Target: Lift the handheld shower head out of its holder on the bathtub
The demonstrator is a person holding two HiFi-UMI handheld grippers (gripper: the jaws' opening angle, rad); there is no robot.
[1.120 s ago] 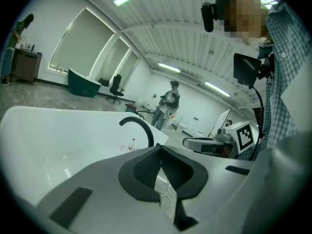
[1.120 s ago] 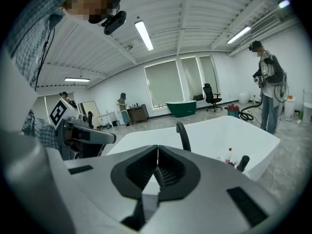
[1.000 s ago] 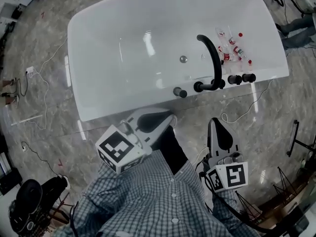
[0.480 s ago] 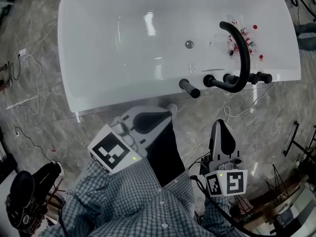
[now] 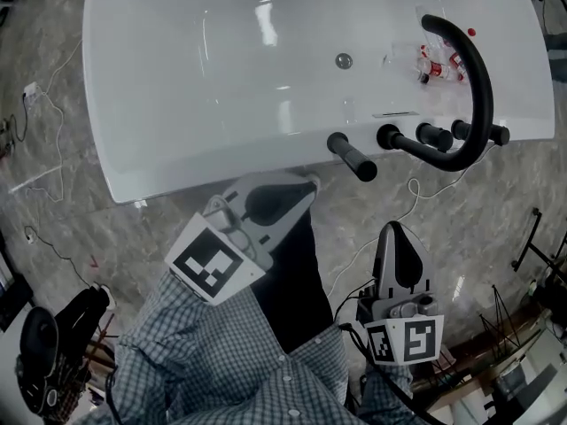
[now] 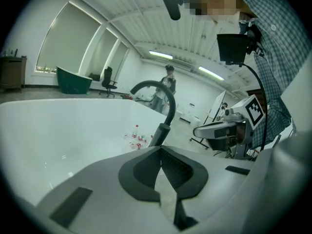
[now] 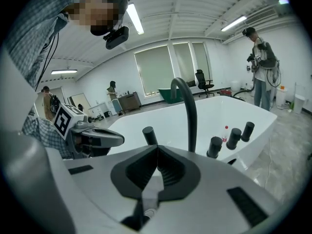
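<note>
2 tools show in the head view: my left gripper (image 5: pixel 304 184) and right gripper (image 5: pixel 396 230) both sit short of the white bathtub (image 5: pixel 177 104). The black shower head (image 5: pixel 352 156) stands tilted out of the tub's near rim, just beside the curved spout (image 5: pixel 474 87) and 3 knobs (image 5: pixel 434 136). The left gripper view shows its jaws pressed together on nothing, aimed roughly at that handle. The right gripper view shows the same, together and empty, so I judge the risks to be knocking the handle with closed jaws, or clamping a neighbouring knob because they crowd so close.
</note>
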